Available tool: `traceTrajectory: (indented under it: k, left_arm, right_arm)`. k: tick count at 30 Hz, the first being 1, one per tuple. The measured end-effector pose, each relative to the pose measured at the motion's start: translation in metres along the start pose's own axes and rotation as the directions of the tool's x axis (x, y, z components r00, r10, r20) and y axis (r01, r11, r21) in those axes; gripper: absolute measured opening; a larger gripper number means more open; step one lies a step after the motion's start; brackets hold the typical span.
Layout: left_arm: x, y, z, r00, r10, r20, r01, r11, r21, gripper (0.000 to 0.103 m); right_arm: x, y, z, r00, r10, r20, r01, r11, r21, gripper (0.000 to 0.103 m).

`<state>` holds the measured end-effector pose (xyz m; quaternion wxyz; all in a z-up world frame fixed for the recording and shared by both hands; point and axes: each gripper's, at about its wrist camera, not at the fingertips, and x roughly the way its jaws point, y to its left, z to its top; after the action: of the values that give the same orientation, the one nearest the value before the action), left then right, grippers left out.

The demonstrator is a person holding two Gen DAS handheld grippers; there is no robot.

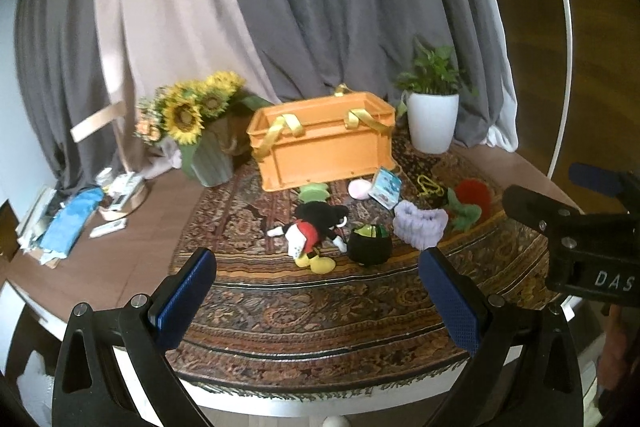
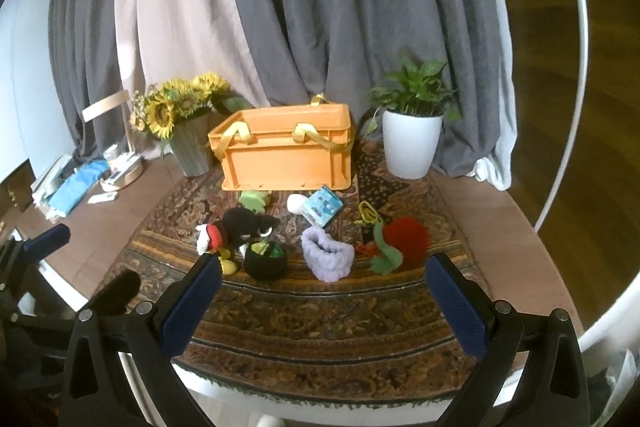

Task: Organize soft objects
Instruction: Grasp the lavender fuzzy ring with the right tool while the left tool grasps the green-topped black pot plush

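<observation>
An orange crate (image 1: 324, 143) (image 2: 286, 155) with yellow handles stands at the back of the patterned rug (image 1: 320, 311). In front of it lie a Mickey plush (image 1: 316, 231) (image 2: 236, 233), a black knitted pot (image 1: 369, 243) (image 2: 266, 261), a lilac knitted basket (image 1: 419, 225) (image 2: 327, 254), a red and green plush (image 1: 470, 205) (image 2: 394, 243), a green plush (image 1: 314, 193) (image 2: 254, 199), a pink pad (image 1: 360, 189) and a blue pouch (image 1: 386, 187) (image 2: 323, 206). My left gripper (image 1: 318, 291) and right gripper (image 2: 322, 297) are open and empty, hovering near the rug's front.
A sunflower vase (image 1: 208, 155) (image 2: 190, 147) stands left of the crate and a white potted plant (image 1: 432, 119) (image 2: 412, 141) stands to its right. Clutter with blue cloth (image 1: 72, 223) lies at far left. Yellow cord (image 1: 428, 185) lies on the rug. Grey curtains hang behind.
</observation>
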<state>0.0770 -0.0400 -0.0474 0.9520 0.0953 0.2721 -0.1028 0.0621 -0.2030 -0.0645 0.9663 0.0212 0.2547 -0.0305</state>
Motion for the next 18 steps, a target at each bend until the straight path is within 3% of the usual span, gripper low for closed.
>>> traceTrajectory:
  k: [9, 15, 18]
  left_arm:
    - [0.071, 0.008, 0.008, 0.991, -0.111, -0.074, 0.116, 0.990, 0.081, 0.098]
    - [0.110, 0.001, 0.006, 0.971, -0.206, -0.126, 0.221, 0.968, 0.123, 0.096]
    - [0.126, -0.007, 0.005, 0.964, -0.218, -0.151, 0.238, 0.963, 0.125, 0.095]
  right_arm:
    - [0.073, 0.003, 0.009, 0.992, 0.020, -0.126, -0.014, 0.999, 0.047, 0.102]
    - [0.112, 0.004, 0.010, 0.979, -0.007, -0.202, 0.011, 1.000, 0.020, 0.098]
    - [0.128, 0.001, 0.010, 0.974, -0.009, -0.228, 0.006, 1.000, -0.016, 0.097]
